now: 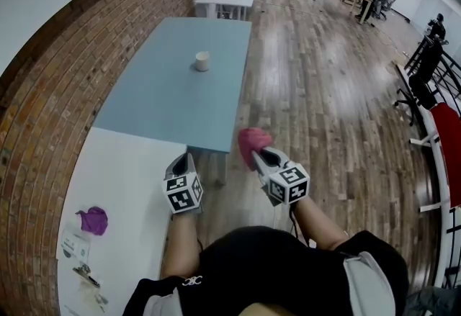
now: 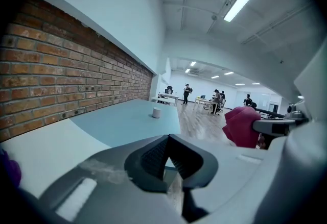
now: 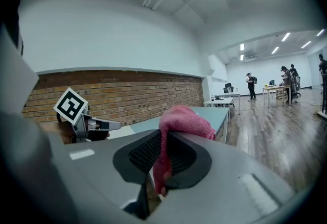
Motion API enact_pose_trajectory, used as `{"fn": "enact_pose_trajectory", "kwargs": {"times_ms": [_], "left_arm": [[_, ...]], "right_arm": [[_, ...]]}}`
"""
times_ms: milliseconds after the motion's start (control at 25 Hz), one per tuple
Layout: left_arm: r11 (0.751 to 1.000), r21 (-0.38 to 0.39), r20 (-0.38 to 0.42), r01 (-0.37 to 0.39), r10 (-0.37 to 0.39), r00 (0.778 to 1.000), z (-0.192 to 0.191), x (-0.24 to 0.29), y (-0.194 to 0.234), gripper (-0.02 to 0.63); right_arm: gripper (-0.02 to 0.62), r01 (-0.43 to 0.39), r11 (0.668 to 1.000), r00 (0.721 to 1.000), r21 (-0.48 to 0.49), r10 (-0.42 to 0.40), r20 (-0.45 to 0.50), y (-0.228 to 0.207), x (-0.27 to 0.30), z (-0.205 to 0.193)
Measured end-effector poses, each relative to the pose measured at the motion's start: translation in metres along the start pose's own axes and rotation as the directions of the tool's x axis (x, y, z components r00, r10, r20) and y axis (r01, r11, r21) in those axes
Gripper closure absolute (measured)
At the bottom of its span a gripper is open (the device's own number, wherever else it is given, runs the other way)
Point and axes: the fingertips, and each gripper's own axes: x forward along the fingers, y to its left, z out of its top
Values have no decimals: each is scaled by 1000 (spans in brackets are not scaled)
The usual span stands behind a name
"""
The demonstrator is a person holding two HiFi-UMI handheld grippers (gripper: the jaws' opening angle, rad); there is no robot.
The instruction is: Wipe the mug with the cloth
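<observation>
A small white mug (image 1: 202, 61) stands upright on the pale blue table (image 1: 166, 106), far ahead of both grippers; the left gripper view shows the mug (image 2: 156, 113) in the distance. My right gripper (image 1: 257, 152) is shut on a pink cloth (image 1: 253, 142), which bunches over its jaws and hangs over the wooden floor, right of the table's corner. In the right gripper view the cloth (image 3: 180, 123) is pinched between the pads. My left gripper (image 1: 186, 161) is shut with nothing in it, near the table's near corner. The pink cloth (image 2: 242, 126) also shows at the right of the left gripper view.
A white table (image 1: 115, 206) sits near left, with a purple cloth (image 1: 94, 220) and small items on it. A brick wall (image 1: 65, 70) runs along the left. Wooden floor (image 1: 324, 106) spreads to the right. More tables, chairs and several people stand far back.
</observation>
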Motion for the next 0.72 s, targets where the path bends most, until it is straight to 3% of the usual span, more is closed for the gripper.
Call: {"fn": "enact_pose_trajectory", "kwargs": {"times_ms": [480,720], "left_arm": [[996,21,-29,91,-90,995,7,22,26,598],[996,9,-22,94,-94,995,6,28,31,598]], "right_arm": [[558,55,998,998,-31,-55,-13,24,35,4],[558,57,997,998,-47,-59,-33,19,44,3]]}}
